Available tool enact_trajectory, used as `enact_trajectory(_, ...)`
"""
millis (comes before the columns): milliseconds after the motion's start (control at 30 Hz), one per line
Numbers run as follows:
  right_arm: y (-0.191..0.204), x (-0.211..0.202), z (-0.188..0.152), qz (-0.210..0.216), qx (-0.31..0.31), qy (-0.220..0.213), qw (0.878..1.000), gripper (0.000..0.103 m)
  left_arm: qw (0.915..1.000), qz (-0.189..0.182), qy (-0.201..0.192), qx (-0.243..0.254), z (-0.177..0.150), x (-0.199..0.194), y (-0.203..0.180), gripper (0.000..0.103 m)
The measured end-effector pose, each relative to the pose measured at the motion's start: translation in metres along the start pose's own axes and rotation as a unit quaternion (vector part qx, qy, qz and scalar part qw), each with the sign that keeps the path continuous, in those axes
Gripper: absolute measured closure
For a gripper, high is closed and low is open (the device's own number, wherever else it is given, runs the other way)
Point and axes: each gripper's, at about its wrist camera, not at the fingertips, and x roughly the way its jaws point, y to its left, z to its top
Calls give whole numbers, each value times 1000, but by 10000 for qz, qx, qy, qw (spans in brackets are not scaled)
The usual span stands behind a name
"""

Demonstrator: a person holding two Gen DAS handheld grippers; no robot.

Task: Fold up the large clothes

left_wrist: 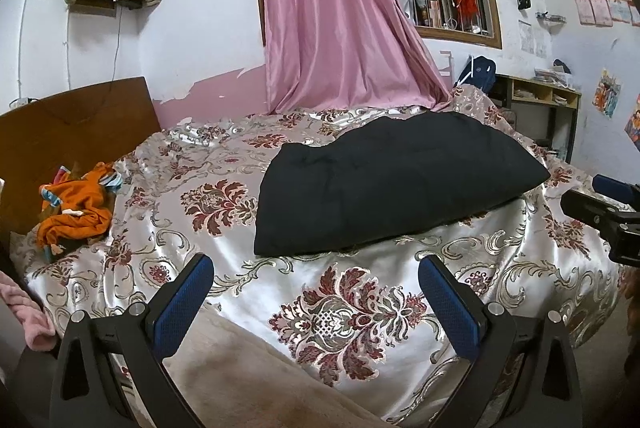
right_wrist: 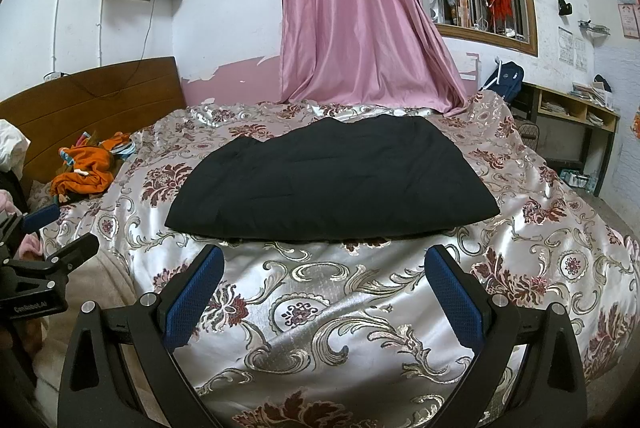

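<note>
Right wrist view is showing the bed (right_wrist: 360, 308) under a floral satin bedspread, with the black garment (right_wrist: 332, 183) lying flat mid-bed, seemingly already folded in part. Both the left gripper (left_wrist: 316, 302) and right gripper (right_wrist: 324, 292) are hovering before it, fingers spread, pinching nothing; further folds probably remain.

Both wrist views low, facing bed (left_wrist: 280, 292)

Even indoor light, satin bedspread (right_wrist: 340, 308) glaring, fisheye-bent edges, sharp focus.
</note>
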Motion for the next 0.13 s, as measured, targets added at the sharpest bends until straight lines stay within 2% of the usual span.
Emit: enact_trajectory(133,-1,0,0,2,-5,-4,10000,4,10000,-22,19,-13,0,1,2,0)
